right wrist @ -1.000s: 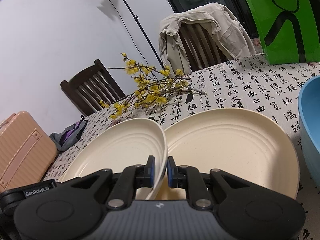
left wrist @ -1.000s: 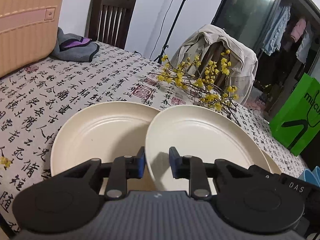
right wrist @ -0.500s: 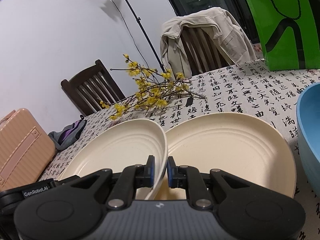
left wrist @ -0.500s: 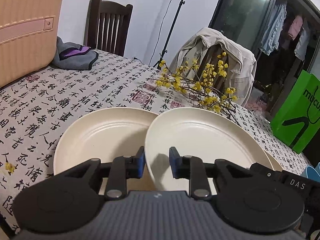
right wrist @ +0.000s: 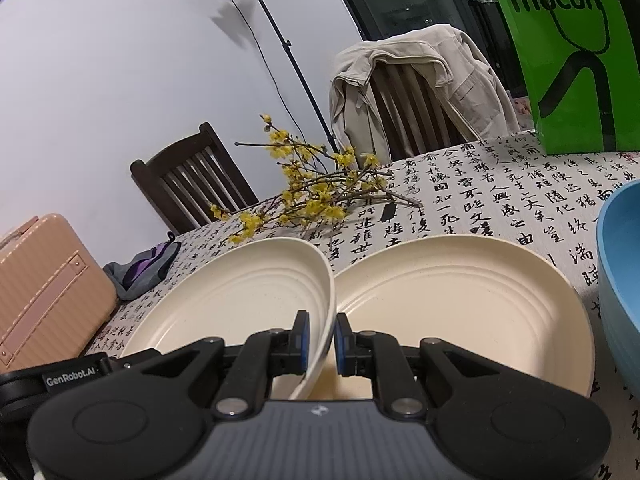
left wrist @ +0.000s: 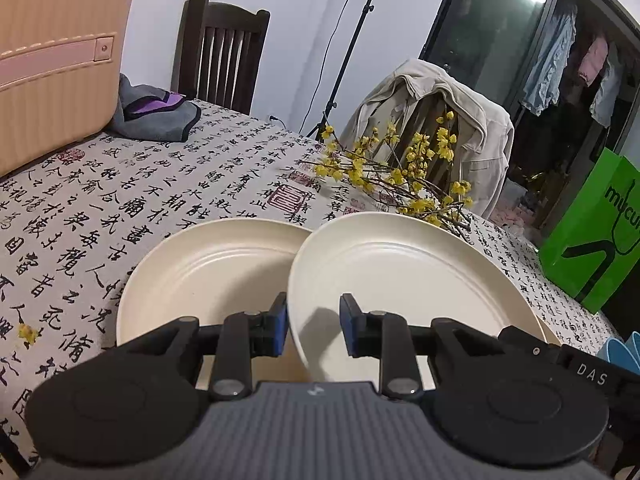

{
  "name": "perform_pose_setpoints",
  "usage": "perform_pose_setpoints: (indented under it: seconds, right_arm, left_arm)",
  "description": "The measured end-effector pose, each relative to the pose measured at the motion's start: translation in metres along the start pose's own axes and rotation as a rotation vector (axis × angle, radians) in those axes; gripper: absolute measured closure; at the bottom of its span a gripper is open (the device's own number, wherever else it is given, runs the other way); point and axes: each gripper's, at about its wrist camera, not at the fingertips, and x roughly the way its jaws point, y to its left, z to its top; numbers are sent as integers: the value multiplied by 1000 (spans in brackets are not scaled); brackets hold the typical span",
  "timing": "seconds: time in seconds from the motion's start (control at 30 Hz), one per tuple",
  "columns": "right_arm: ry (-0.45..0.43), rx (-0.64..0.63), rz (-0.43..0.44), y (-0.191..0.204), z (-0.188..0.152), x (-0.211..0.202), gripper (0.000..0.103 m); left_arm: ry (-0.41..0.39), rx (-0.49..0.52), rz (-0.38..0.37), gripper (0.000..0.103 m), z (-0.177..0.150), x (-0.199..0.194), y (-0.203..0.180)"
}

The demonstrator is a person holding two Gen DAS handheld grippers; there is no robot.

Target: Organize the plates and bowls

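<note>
Plates: two cream plates on the bench. The left plate [right wrist: 240, 292] is tilted, its rim clamped in the right hand-held gripper [right wrist: 319, 344]. The right plate [left wrist: 400, 280] is tilted, overlapping the left, its rim clamped in the left hand-held gripper [left wrist: 313, 330]. Blue bowl [right wrist: 620, 280] sits just beside; yellow flower branch [left wrist: 400, 172] lies behind.

A cloth printed with black calligraphy [left wrist: 168, 200] covers the table. At its far left stands a ribbed peach-pink hard-shell suitcase [left wrist: 52, 52], with a crumpled grey and purple cloth [left wrist: 156, 114] just beside it. A spray of bare twigs with small yellow blossoms [left wrist: 400, 172] lies farther back. Behind the table are a dark wooden slat-back chair [left wrist: 222, 52], a second chair draped with a beige jacket [left wrist: 448, 120], and a black light stand [right wrist: 276, 40]. A bright green paper bag [right wrist: 568, 60] stands at the far right.
</note>
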Motion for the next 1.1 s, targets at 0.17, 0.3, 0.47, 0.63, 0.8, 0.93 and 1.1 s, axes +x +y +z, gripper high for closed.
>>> perform_pose_setpoints:
  seconds: [0.17, 0.3, 0.47, 0.63, 0.8, 0.93, 1.1]
  right_arm:
    - [-6, 0, 5, 1, 0, -2, 91]
    - [-9, -6, 6, 3, 0, -2, 91]
    - [-13, -10, 10, 5, 0, -5, 90]
    - [-17, -18, 7, 8, -1, -6, 91]
    - [-20, -18, 6, 9, -1, -7, 90]
    - [-26, -21, 5, 11, -1, -10, 90]
    - [-34, -19, 9, 12, 0, -16, 90]
  left_arm:
    - [-1, -13, -10, 77, 2, -3, 2]
    - [-3, -15, -6, 77, 3, -5, 3]
    - [-10, -21, -2, 77, 3, -8, 3]
    - [-1, -24, 2, 77, 4, -9, 3]
    - [-20, 1, 9, 77, 4, -13, 0]
    - [-33, 13, 10, 77, 3, -19, -2]
    - [-46, 20, 5, 77, 3, -25, -4]
